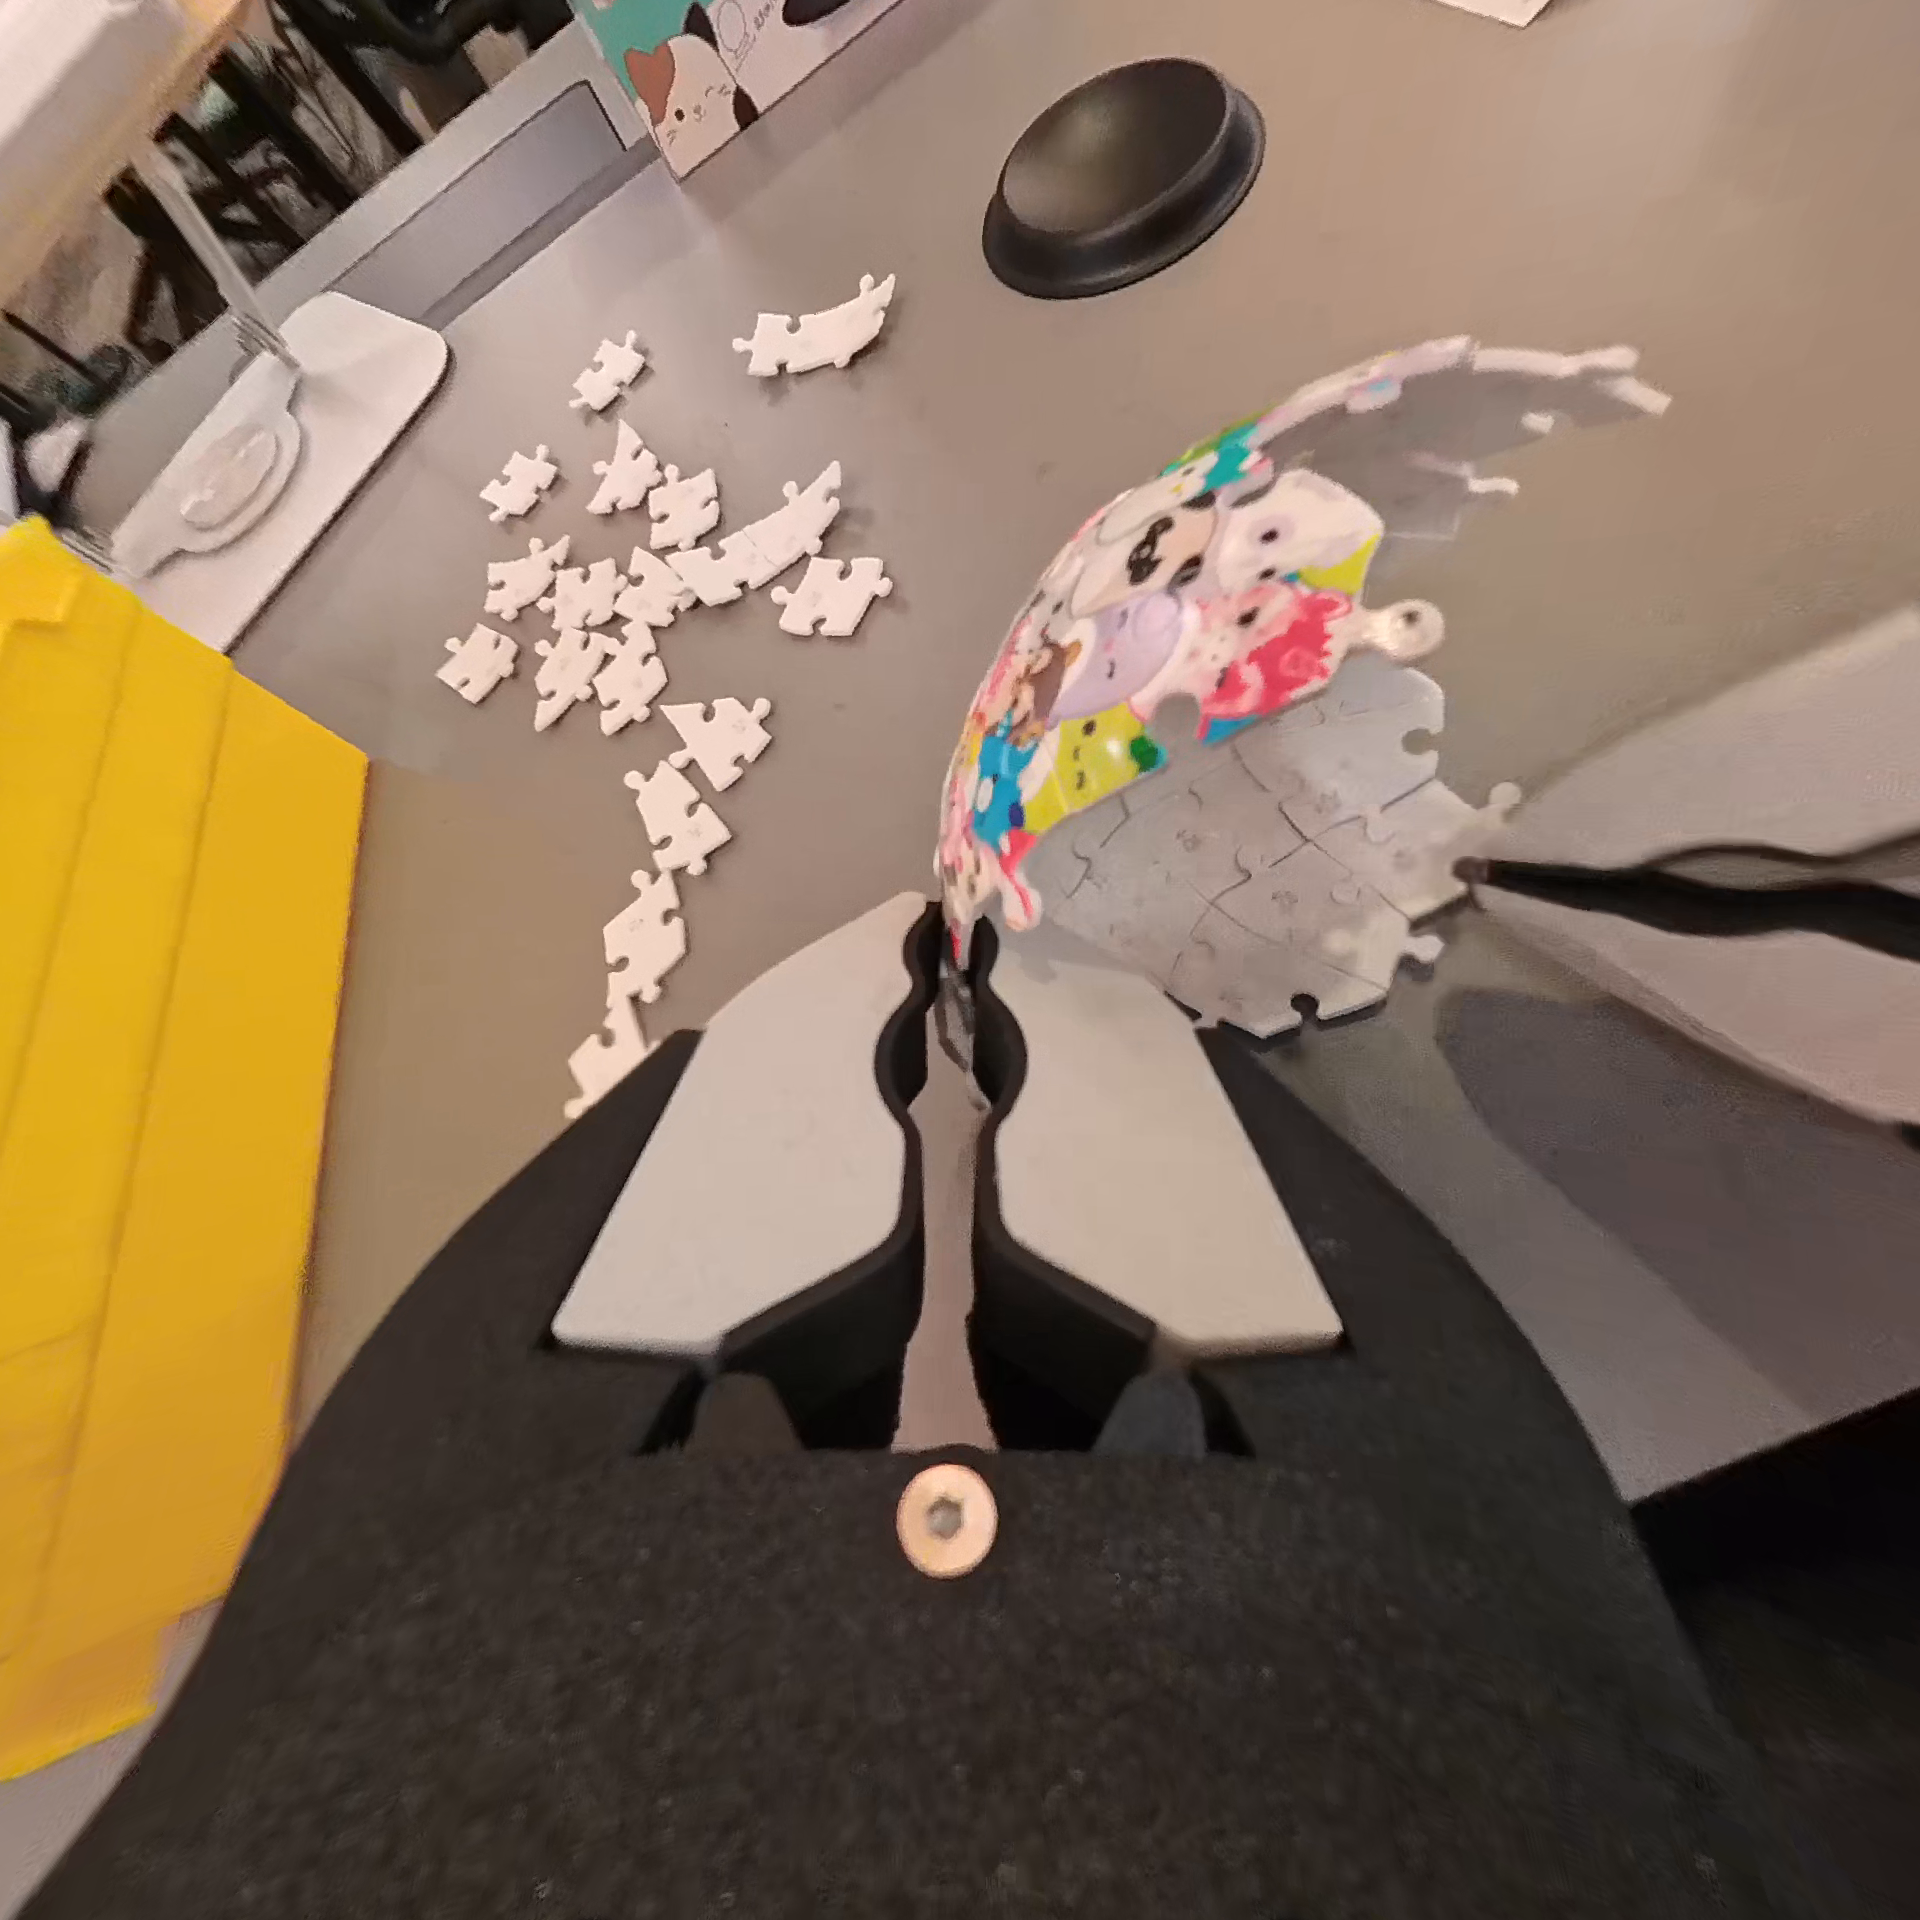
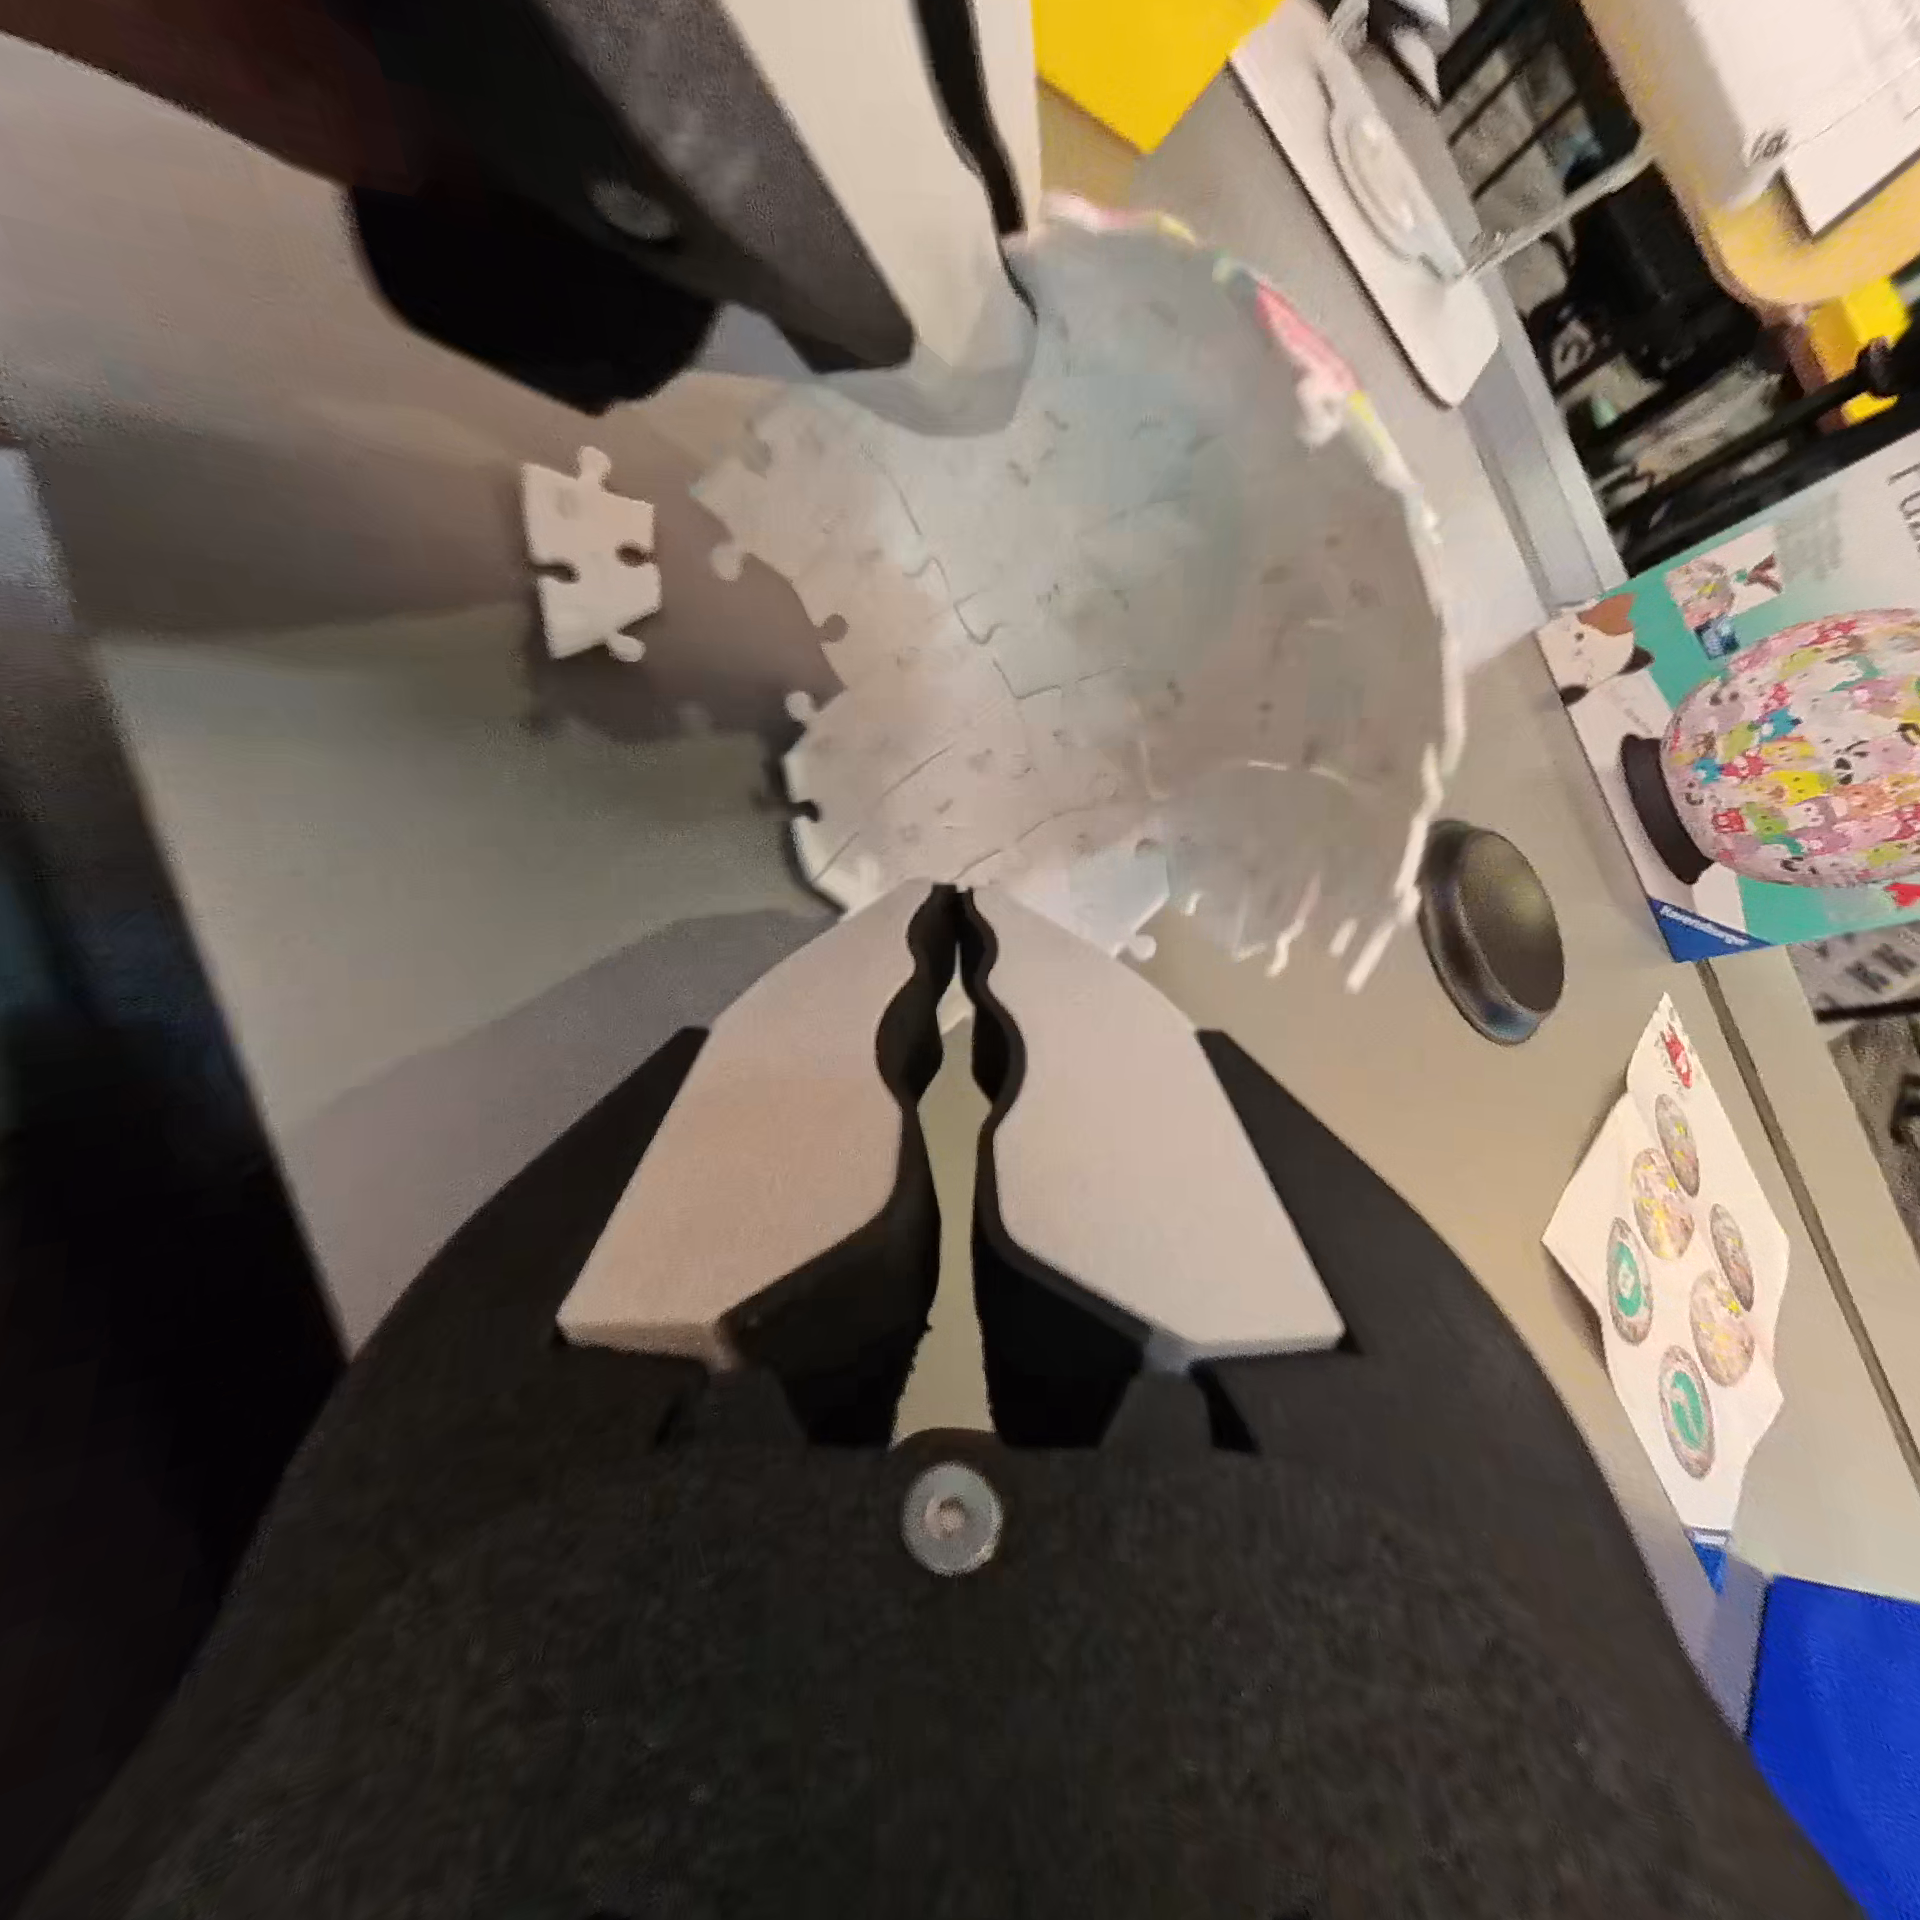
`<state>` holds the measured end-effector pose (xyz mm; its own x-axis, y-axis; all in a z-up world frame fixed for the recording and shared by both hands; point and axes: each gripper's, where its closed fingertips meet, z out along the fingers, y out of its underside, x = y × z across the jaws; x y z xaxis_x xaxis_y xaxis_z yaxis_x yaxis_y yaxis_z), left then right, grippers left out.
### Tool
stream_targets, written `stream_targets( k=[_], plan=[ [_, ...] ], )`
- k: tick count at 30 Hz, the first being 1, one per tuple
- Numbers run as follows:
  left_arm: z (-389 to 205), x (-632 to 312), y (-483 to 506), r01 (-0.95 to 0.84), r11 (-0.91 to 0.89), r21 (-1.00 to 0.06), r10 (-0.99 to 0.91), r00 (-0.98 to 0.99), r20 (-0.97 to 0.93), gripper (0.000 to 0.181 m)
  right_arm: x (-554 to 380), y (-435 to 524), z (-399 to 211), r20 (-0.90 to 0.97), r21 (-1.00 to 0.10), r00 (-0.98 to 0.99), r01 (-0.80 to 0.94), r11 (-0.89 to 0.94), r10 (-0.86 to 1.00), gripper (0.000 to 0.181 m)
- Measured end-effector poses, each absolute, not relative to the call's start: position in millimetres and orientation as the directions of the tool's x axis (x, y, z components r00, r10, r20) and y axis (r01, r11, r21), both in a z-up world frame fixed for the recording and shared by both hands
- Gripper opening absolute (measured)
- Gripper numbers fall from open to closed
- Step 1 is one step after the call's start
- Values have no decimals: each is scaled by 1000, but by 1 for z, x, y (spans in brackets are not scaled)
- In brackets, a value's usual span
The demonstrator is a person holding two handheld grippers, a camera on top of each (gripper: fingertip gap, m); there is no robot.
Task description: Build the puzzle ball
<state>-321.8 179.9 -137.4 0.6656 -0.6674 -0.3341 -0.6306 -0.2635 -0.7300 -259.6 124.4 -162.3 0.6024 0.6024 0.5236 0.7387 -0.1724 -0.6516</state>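
Puzzle ball: colourful, half-built curved plastic shell (image 1: 1174, 665), centre-right of frame, held above the grey table (image 1: 935, 312).
Left gripper (image 1: 961, 940): we see fingers pinching its lower rim.
Right gripper (image 2: 954, 920): we see fingers pinching its white inner edge.
Loose pieces: white jigsaw pieces (image 1: 644, 613), upper left.

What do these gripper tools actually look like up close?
Both look alike. The left gripper and the right gripper each have a black, felt-like textured body, two broad pale grey fingers lined with wavy black inner pads, and a round metal screw set centrally in the body. No cables or sleeves show.
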Motion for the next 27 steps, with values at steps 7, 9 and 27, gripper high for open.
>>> stream_targets(
  k=[7, 9, 27],
  plan=[
    [-150, -324, 188, -465, -398, -791, -685, 724, -81, 2, -267, 85, -165, 469, -691, 581, 710, -133, 665, 0],
    [-153, -324, 191, -441, -408, -799, -693, 720, -43, 2, -280, 83, -169, 414, -720, 572, 682, -129, 708, 0],
    [-155, -357, 210, -404, -436, -804, -717, 696, 39, 2, -330, 129, -190, 375, -635, 468, 759, -146, 801, 12]
  ],
)
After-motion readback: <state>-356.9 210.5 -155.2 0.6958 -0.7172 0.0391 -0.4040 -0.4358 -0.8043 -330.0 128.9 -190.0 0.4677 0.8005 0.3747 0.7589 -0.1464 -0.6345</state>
